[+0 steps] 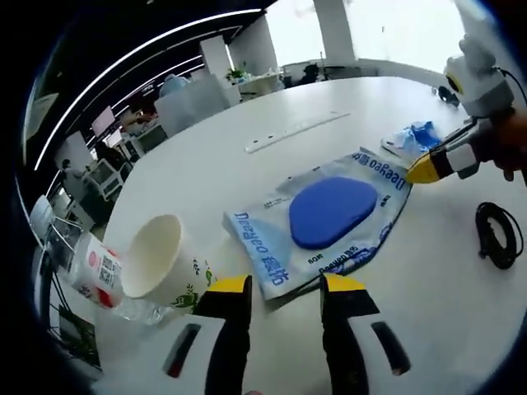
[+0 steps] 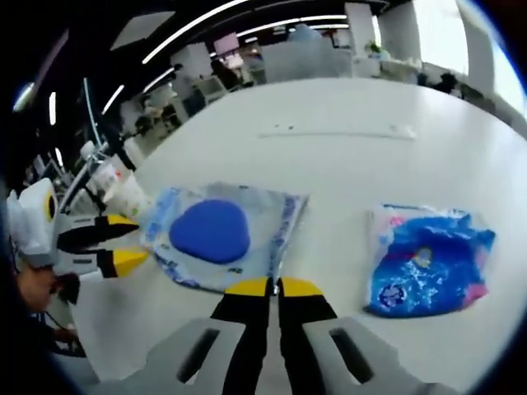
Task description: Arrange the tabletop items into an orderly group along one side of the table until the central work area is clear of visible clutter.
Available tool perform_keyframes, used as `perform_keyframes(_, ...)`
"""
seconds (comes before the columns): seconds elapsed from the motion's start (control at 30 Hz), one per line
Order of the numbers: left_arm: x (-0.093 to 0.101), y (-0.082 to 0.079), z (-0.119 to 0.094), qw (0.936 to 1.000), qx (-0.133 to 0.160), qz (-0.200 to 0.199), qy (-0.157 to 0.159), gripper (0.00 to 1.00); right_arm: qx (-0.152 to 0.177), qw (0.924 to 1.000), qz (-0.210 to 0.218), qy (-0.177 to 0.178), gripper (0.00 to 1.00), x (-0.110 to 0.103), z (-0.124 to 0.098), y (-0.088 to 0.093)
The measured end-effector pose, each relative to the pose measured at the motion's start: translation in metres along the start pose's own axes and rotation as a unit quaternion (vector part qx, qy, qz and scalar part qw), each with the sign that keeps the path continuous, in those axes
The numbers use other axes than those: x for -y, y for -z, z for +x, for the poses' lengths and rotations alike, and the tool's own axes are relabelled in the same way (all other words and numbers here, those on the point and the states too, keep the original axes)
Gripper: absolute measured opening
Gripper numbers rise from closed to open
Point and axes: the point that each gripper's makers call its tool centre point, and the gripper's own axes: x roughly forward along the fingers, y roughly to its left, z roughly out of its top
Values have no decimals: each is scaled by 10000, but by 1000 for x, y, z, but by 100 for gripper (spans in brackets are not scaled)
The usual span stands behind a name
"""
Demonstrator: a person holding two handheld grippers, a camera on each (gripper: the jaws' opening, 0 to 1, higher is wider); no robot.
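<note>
My left gripper [image 1: 284, 288] is spread open at the near edge of the flat packet [image 1: 325, 216] mid-table (thin, floppy, slick film). My right gripper [image 2: 272, 287] looks clenched on its opposite edge, probably pinching it. Grab edges only.

bright window glare | ceiling strip lights | edges warped — soft blur
</note>
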Motion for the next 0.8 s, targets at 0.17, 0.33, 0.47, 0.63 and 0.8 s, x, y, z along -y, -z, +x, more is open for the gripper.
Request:
perform_keyframes(0.17,-4,4,-5,10000,-26,-29,-39,32,-10,10000,69,-24,1,-2,2,2)
perform_keyframes(0.33,-6,6,-7,10000,-40,-63,-54,31,-22,10000,70,-34,1,-4,5,3)
perform_keyframes(0.47,-6,7,-8,9999,-39,-86,-59,31,-4,10000,68,-35,1,-6,4,3)
perform_keyframes(0.63,-4,8,-10,9999,-44,-84,-50,31,2,10000,29,-49,0,-7,6,2)
perform_keyframes(0.8,-3,9,-11,9999,-54,-137,-48,31,17,10000,-9,-55,0,-7,7,1)
